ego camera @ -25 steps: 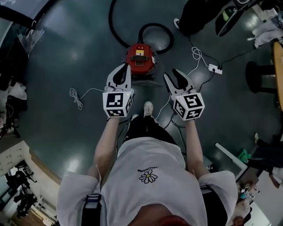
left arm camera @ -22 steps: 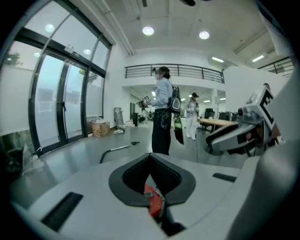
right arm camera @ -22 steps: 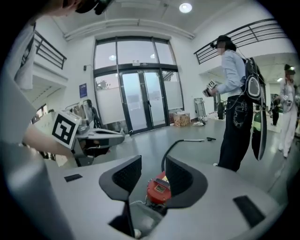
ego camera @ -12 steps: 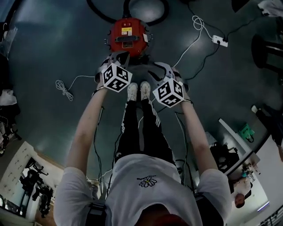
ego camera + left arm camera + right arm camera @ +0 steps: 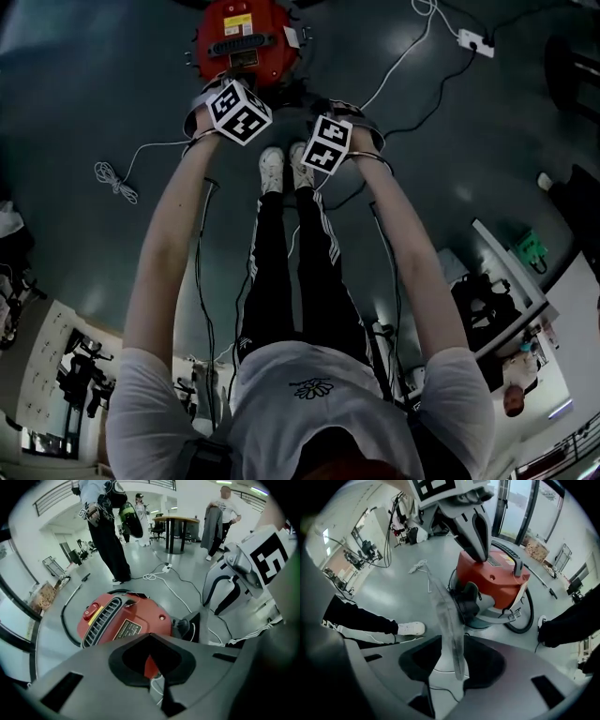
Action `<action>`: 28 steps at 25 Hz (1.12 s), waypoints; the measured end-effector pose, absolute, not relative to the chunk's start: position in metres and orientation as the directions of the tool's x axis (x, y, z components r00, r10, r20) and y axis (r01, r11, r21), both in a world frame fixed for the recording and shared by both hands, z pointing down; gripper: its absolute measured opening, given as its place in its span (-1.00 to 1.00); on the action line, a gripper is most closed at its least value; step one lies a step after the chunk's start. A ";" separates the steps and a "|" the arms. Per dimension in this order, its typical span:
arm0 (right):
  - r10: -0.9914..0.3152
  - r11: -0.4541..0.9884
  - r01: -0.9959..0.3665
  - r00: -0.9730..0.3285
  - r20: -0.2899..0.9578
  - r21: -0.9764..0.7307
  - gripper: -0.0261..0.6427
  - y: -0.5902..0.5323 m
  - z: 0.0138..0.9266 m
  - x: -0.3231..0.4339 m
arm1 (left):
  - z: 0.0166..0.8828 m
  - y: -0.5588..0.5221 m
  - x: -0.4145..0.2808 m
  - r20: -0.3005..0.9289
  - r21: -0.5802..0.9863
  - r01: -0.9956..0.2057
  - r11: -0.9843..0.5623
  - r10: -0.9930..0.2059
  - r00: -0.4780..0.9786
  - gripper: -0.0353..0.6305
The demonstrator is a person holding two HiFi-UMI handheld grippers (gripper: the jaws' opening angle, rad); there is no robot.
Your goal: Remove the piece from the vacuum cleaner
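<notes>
White power strip — coiled white cable on grey floor.

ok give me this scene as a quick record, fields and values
vacuum: red, grey handle on top
hose: black, curving round vacuum
left hand-held gripper: shut, empty, tips just over vacuum's top
right hand-held gripper: shut on strip, beside vacuum
strip: thin, grey, translucent, sticking out past the jaws

The red, round vacuum cleaner stands upright on the grey floor.
</notes>
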State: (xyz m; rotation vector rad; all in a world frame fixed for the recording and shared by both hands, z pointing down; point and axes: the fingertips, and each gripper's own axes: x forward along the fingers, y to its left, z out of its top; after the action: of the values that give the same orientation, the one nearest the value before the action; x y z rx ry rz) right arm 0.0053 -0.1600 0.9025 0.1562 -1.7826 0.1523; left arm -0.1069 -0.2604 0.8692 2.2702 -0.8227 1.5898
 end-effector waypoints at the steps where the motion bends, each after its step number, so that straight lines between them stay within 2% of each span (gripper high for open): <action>1: -0.028 0.980 -0.197 -0.202 0.979 -0.012 -0.48 -0.163 0.908 0.006 | 0.870 -0.261 -0.106 0.921 -0.114 -0.570 -0.814 -0.302 0.246 -0.88; 5: -0.026 0.973 -0.230 -0.138 0.990 -0.007 -0.48 -0.168 0.928 0.011 | 0.869 -0.261 -0.104 0.930 -0.121 -0.542 -0.831 -0.286 0.230 -0.88; 8: 0.016 0.982 -0.190 -0.050 0.999 -0.025 -0.48 -0.157 0.945 0.019 | 0.874 -0.260 -0.104 0.941 -0.113 -0.517 -0.848 -0.259 0.219 -0.88; 9: 0.022 0.985 -0.168 -0.033 0.999 -0.027 -0.52 -0.152 0.949 0.020 | 0.875 -0.260 -0.104 0.942 -0.110 -0.511 -0.852 -0.253 0.220 -0.88; 10: 0.016 0.989 -0.148 -0.028 0.999 -0.020 -0.83 -0.148 0.951 0.020 | 0.875 -0.260 -0.105 0.943 -0.107 -0.508 -0.855 -0.249 0.220 -0.88; 11: 0.002 0.991 -0.133 -0.032 0.999 -0.006 -0.85 -0.143 0.951 0.019 | 0.875 -0.260 -0.105 0.944 -0.106 -0.505 -0.857 -0.246 0.220 -0.88; 18: -0.020 0.998 -0.062 -0.075 0.997 0.016 -0.85 -0.113 0.945 -0.002 | 0.872 -0.259 -0.105 0.945 -0.099 -0.498 -0.862 -0.238 0.225 -0.88; 28: -0.006 0.999 0.040 -0.052 0.999 0.008 -0.85 -0.100 0.946 -0.001 | 0.869 -0.258 -0.103 0.947 -0.092 -0.517 -0.851 -0.236 0.219 -0.88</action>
State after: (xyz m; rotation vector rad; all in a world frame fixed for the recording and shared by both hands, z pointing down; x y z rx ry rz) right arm -0.0007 -0.0999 0.9457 -0.0259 -1.6225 -0.0373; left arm -0.1030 -0.2584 0.8694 2.2503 -0.7119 1.6794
